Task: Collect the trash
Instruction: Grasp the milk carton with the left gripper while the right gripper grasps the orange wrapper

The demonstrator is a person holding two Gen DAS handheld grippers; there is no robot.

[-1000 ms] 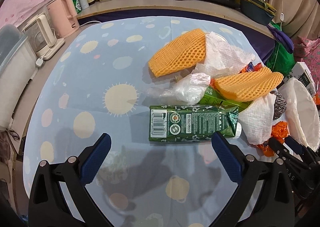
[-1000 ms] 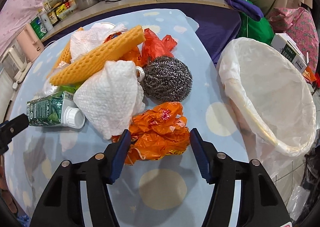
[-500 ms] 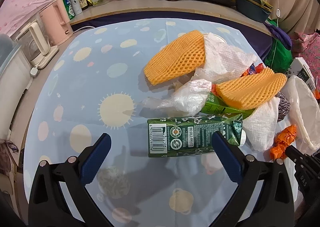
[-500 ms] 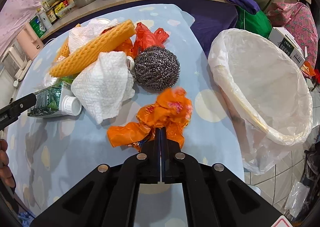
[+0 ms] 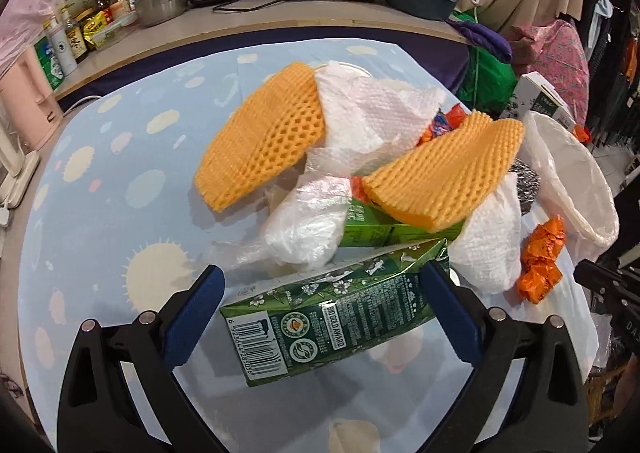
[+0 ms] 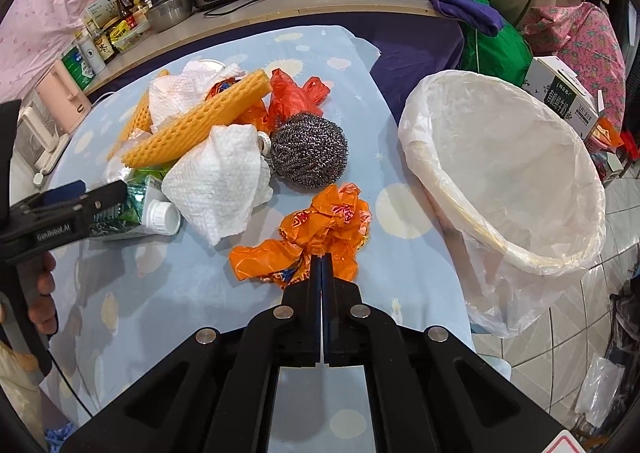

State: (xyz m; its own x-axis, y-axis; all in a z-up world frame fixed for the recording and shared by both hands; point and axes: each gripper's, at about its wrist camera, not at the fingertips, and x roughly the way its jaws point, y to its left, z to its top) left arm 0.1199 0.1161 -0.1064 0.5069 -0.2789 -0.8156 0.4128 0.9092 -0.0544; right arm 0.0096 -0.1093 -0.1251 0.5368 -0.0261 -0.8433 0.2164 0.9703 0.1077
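Right gripper point(image 6: 322, 259) is clamped on the crumpled orange bag point(image 6: 320, 229), just beside the lined bin point(image 6: 520, 181). Left gripper point(image 5: 324, 305), farther from the bin, stands apart around the green carton point(image 5: 332, 309).

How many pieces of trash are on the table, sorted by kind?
Orange foam nets: 2
Paper towels: 2
Green cartons: 2
Orange or red plastic bags: 2
Clear plastic bag: 1
Steel scourer: 1
Total: 10
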